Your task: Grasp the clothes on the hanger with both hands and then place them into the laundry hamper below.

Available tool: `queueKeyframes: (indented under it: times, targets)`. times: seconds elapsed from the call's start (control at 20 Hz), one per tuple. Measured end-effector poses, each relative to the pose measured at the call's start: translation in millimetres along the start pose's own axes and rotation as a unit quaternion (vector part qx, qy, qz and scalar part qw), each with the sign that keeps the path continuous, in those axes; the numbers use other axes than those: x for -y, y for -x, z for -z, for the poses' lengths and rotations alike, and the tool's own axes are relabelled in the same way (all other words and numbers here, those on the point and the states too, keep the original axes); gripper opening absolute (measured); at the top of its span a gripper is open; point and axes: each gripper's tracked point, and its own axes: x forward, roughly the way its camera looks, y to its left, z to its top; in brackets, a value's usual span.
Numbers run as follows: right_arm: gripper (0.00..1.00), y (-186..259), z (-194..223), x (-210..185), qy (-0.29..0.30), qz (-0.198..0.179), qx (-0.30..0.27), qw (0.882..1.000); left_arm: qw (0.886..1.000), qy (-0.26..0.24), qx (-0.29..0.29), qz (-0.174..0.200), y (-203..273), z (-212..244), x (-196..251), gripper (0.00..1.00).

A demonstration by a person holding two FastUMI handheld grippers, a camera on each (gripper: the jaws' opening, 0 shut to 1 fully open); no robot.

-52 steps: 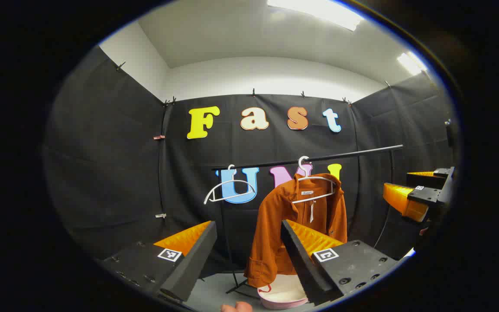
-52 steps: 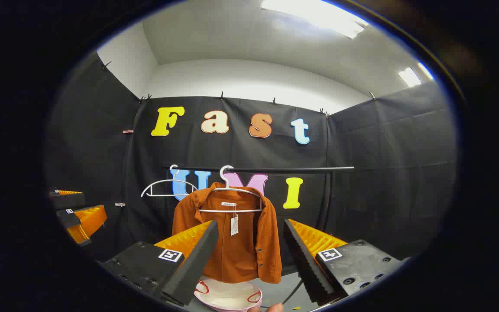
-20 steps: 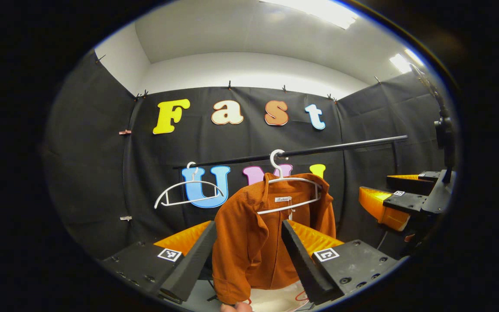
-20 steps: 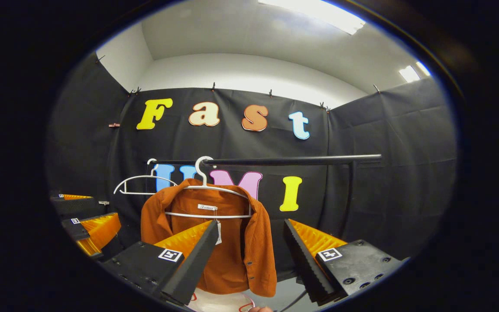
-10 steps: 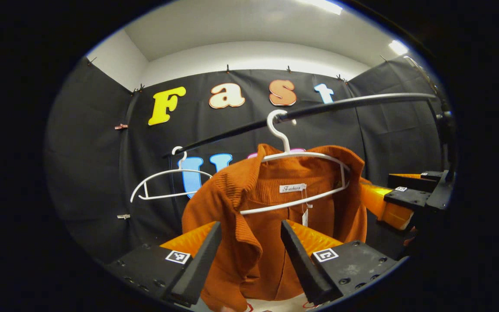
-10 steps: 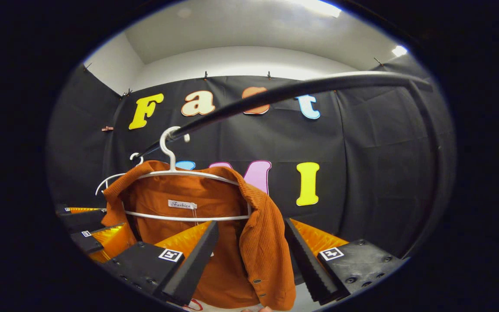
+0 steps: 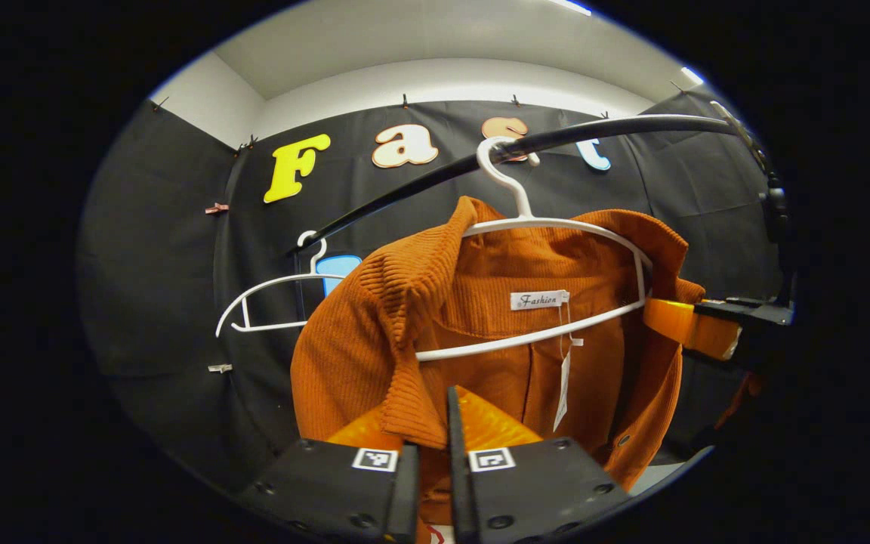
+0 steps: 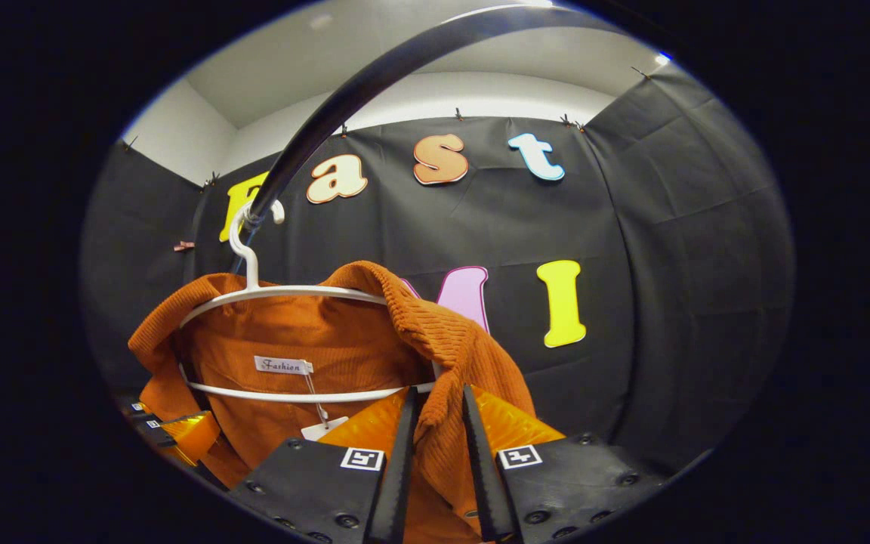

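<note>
Rust-orange ribbed jacket (image 7: 405, 325) hangs on a white wire hanger (image 7: 533, 227) hooked over the black clothes rail (image 7: 593, 130). Left claw (image 7: 430, 453) is clenched on the jacket's front edge below one shoulder; right claw (image 8: 435, 446) pinches the fabric at the other shoulder. An empty white hanger (image 7: 269, 291) hangs beside it.

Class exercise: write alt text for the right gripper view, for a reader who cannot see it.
The right tongs are shut on one front edge of an orange corduroy jacket that hangs on a white hanger from a black rail. The other tongs show at the jacket's far side.
</note>
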Motion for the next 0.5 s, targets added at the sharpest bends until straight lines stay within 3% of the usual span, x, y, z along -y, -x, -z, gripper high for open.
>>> queueKeyframes:
  times: [0.1,0.35,0.5]
  targets:
    - [0.06,-10.5,-6.4,8.8,-0.014,0.009,0.0,1.0,0.999,0.029,-0.01,0.011,-5.0,2.1,2.6,0.06]
    - [0.04,-13.2,9.5,-4.4,-0.041,-0.048,-0.048,0.997,1.0,-0.015,0.009,0.01,-5.7,-8.1,0.6,0.05]
    - [0.04,-17.3,14.5,-5.2,-0.106,-0.071,-0.073,0.989,1.0,-0.004,0.003,0.013,-7.7,-4.1,-3.5,0.06]
